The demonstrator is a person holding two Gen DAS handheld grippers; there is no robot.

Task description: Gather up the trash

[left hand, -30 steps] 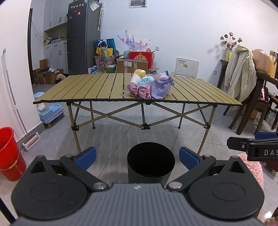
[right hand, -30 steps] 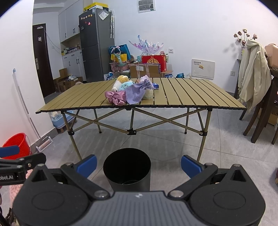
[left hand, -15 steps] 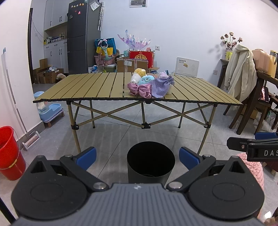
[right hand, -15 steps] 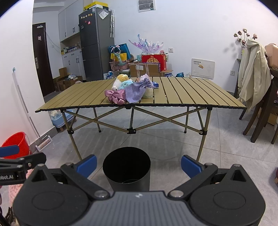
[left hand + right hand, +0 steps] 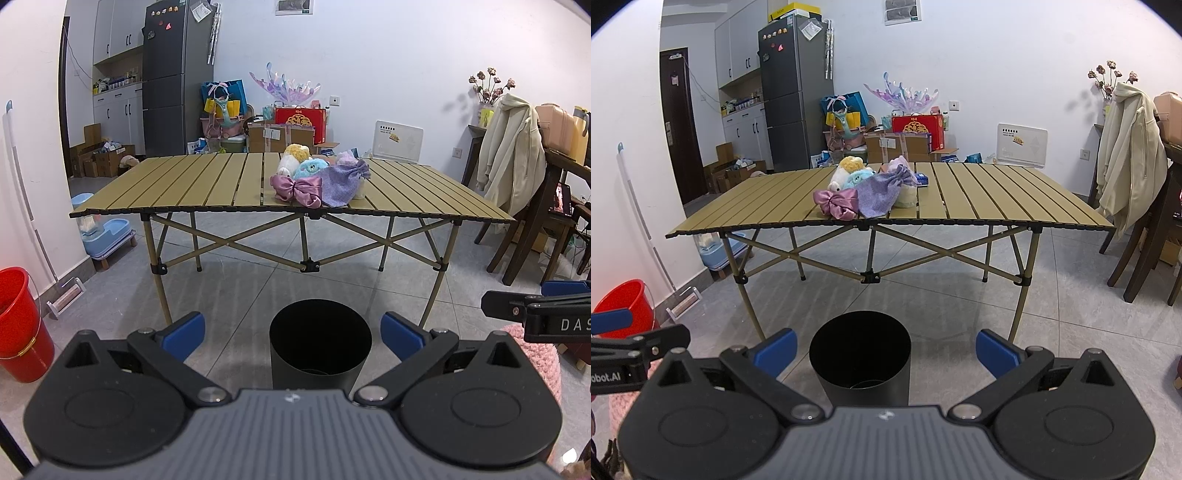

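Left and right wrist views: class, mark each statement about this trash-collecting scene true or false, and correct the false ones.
1. The black bin stands on the floor in front of the folding table. True.
2. The left gripper is shut on a piece of cloth. False: its fingers are spread wide and hold nothing.
3. The pink bow lies on the table near its front edge. True.
4. The red bucket sits on the table. False: it stands on the floor by the wall.
5. The right gripper is open. True.
6. The cream jacket lies on the floor. False: it hangs over a chair.
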